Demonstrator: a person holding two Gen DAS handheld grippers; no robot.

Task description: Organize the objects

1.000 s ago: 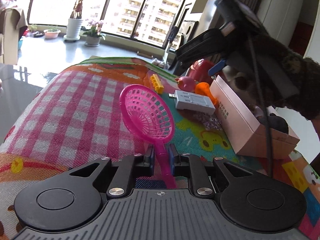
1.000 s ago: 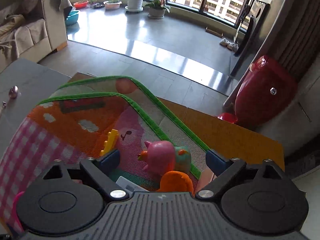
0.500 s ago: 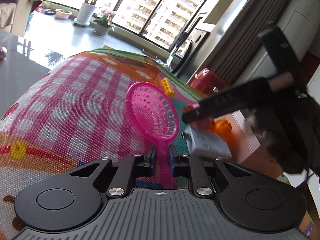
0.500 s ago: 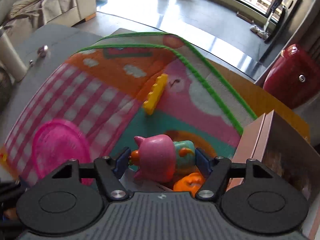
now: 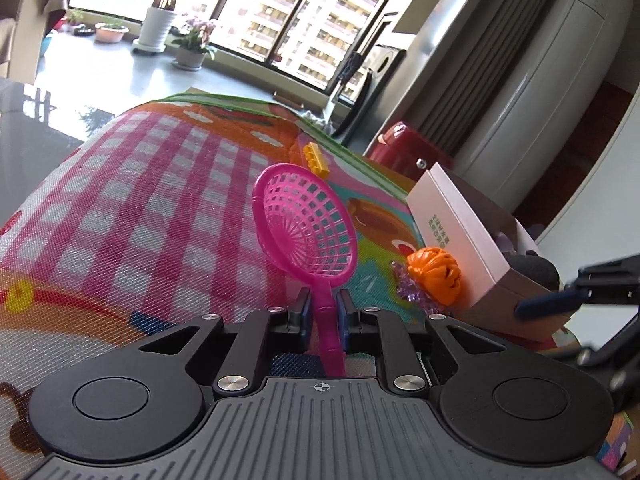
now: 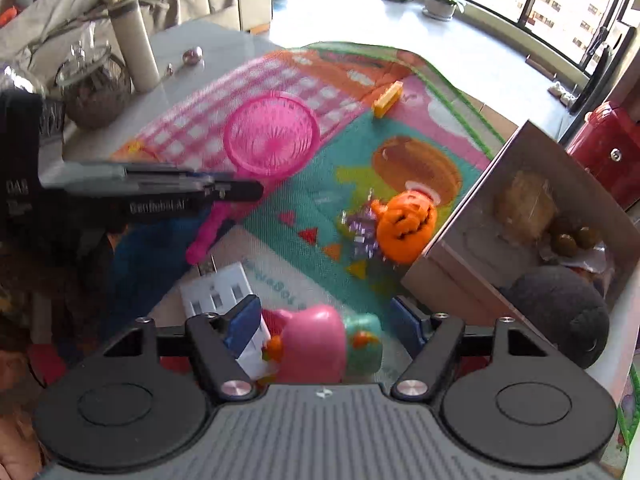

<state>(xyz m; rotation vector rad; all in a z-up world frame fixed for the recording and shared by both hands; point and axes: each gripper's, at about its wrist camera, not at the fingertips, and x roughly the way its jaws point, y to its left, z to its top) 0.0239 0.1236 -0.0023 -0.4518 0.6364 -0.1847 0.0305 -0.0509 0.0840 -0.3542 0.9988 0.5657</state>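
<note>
Left gripper (image 5: 323,314) clamped on the handle of the pink strainer (image 5: 306,226), held just above the play mat (image 5: 160,200). Right gripper (image 6: 326,322): jaws opening, pig toy (image 6: 320,344) and white USB hub (image 6: 224,300) between them; contact unclear. Past it on the mat, orange pumpkin (image 6: 404,224) against the open box (image 6: 532,216). Farthest on the mat, yellow brick (image 6: 387,99).

Colourful play mat (image 5: 168,184), pumpkin toy (image 5: 436,274), box (image 5: 460,236)

both wrist views close, angled down — sharing play mat (image 5: 168,184).
</note>
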